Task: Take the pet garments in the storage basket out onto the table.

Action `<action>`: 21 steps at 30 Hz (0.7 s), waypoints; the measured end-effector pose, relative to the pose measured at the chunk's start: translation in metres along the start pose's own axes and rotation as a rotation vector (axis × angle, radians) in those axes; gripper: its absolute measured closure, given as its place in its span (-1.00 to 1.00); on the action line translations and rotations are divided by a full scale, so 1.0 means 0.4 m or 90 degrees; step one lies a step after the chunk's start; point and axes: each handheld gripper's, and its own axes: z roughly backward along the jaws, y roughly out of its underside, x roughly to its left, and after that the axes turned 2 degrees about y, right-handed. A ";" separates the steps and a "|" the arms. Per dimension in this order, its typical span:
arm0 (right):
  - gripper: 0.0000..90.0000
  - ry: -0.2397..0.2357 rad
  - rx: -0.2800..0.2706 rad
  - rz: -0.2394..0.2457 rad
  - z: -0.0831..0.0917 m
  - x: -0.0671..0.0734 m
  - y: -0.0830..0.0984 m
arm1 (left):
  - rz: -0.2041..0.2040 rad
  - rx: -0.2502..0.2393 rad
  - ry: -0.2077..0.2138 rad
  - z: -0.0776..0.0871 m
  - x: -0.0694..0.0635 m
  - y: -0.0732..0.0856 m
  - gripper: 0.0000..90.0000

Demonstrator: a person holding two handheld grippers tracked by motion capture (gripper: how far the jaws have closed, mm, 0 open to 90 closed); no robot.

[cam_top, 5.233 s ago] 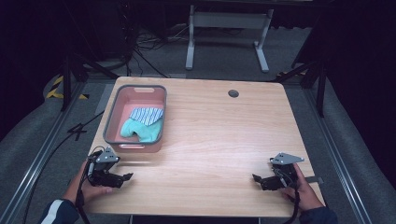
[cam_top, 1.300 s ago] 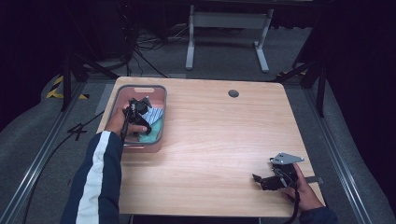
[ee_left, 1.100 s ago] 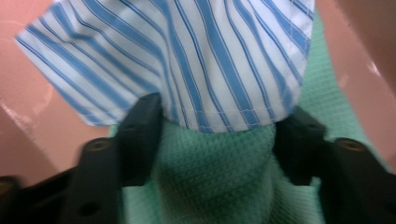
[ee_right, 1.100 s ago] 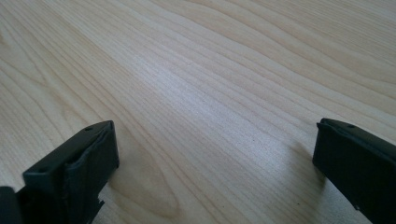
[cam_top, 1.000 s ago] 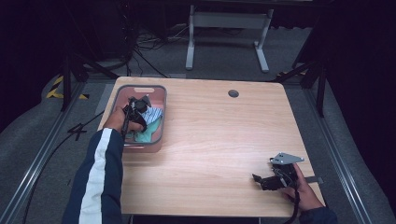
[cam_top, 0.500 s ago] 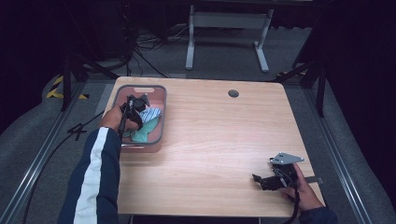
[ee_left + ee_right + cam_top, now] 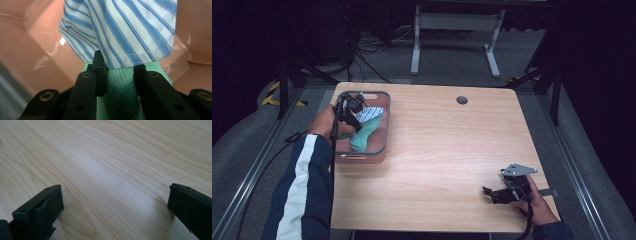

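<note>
Left tool [image 7: 117,75] jaws just closed on the green cloth [image 7: 120,97] in the pink bin [image 7: 379,150], upper left of frame. Grip's good; lift-out next. Right tool [image 7: 499,194] wide, idle on the counter [image 7: 452,145].

High view: table [image 7: 452,150] evenly lit from overhead, wood bright, surroundings falling to near black past the floor rails. Image soft, low detail, mild noise in the dark areas. Short dark shadow under the right gripper [image 7: 499,194].

Left gripper view: close range, striped cloth [image 7: 125,30] fairly sharp and bright, green cloth [image 7: 120,92] texture readable. Pink bin [image 7: 32,50] wall smeared on the left, small white glare spots on the plastic. Near black parts at the bottom slightly soft.

Right gripper view: wood grain crisp mid-frame, broad pale sheen across the centre, soft shadows beside both black tips.
</note>
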 end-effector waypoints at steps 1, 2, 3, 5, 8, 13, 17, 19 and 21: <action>-0.99 0.000 0.000 0.000 0.000 0.000 0.000 | -0.007 -0.006 -0.001 0.011 0.000 0.001 0.63; -0.99 0.000 0.000 0.000 0.000 0.000 0.000 | -0.004 -0.015 -0.005 0.024 -0.002 0.004 0.63; -0.99 0.000 0.000 0.000 0.000 0.000 0.000 | -0.007 -0.022 -0.007 0.031 -0.003 0.005 0.63; -0.99 0.000 0.000 0.000 0.000 0.000 0.000 | -0.008 -0.038 -0.008 0.051 -0.006 0.010 0.63; -0.99 0.000 0.000 0.000 0.000 0.000 0.000 | -0.016 -0.051 -0.017 0.078 -0.012 0.016 0.63; -0.99 0.000 0.000 0.000 0.000 0.000 0.000 | -0.026 -0.071 -0.023 0.108 -0.022 0.025 0.63; -0.99 0.000 0.000 0.001 0.000 0.000 0.000 | -0.044 -0.091 -0.030 0.136 -0.039 0.030 0.63; -0.99 0.001 0.000 0.001 0.000 0.000 0.000 | -0.052 -0.099 -0.031 0.148 -0.048 0.031 0.63; -0.99 0.001 0.001 0.001 0.000 0.000 0.000 | -0.061 -0.107 -0.034 0.161 -0.059 0.031 0.63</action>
